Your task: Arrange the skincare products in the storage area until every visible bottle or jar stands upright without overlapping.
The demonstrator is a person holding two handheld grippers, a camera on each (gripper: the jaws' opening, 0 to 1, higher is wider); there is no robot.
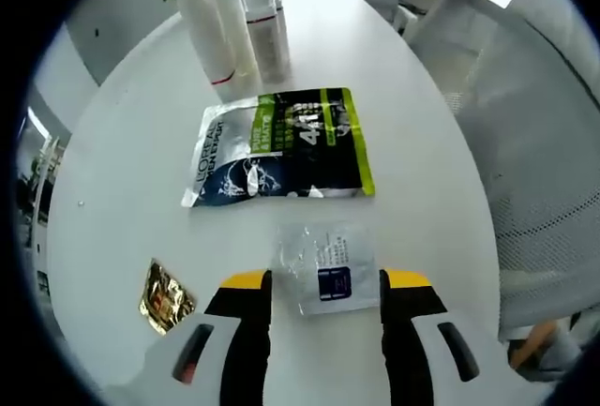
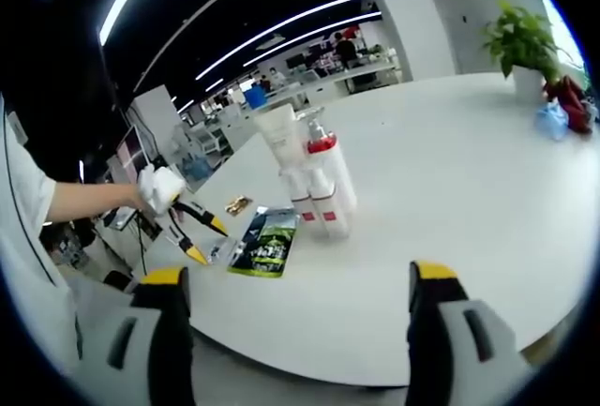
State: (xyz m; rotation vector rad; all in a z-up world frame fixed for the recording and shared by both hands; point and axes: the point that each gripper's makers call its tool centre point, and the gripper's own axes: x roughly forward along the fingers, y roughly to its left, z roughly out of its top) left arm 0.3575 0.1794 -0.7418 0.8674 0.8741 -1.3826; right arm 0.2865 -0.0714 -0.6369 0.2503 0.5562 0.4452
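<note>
Between wide-parted left claw [image 1: 325, 295] tips: small clear plastic sachet [image 1: 325, 268], flat on white table [image 1: 122, 200]; right claw [image 2: 300, 289] likewise spread, raised, unladen.

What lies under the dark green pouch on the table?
The dark green pouch lies flat on the white table; anything beneath it is covered. A clear sachet lies nearby, apart from it, between the left gripper's jaws.
</note>
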